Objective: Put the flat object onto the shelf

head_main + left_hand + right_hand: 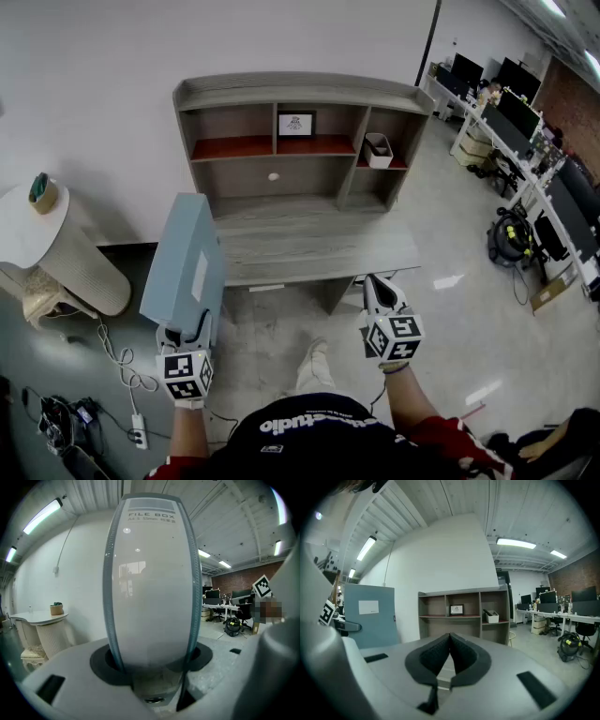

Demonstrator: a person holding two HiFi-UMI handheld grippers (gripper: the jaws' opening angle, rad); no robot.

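Left tongs point(190, 332) are clamped on the blue file box point(184, 265), jaws wide, gripping its lower end. In the left gripper view the spine fills the gap between the jaws, with "FILE BOX" printed at the top. The box stands upright, leaning a little, with a white label point(200, 277) on its broad face. It's held in the air at the left end of the desk point(319, 251), not on the shelf unit point(300, 92) yet.

Right tongs point(379, 292) are closed, pads meeting at the tips with nothing between them. They sit level in front of the desk's right half, well apart from the box.

The shelf unit is grey wood, sitting on the back of the desk against the white wall. It has red boards in the upper compartments. A small picture frame point(296, 123) is in the upper middle compartment and a white bin point(379, 150) in the right one.

Around it we see:
- A round white side table point(19, 234) far left, with a small pot point(41, 192) on top.
- A power strip point(139, 433) and cables on the floor below that table.
- A yellow-and-black vacuum point(511, 239) to the right, by the office desks with monitors.
- The person's shoe point(317, 361) on the floor between the two tongs.
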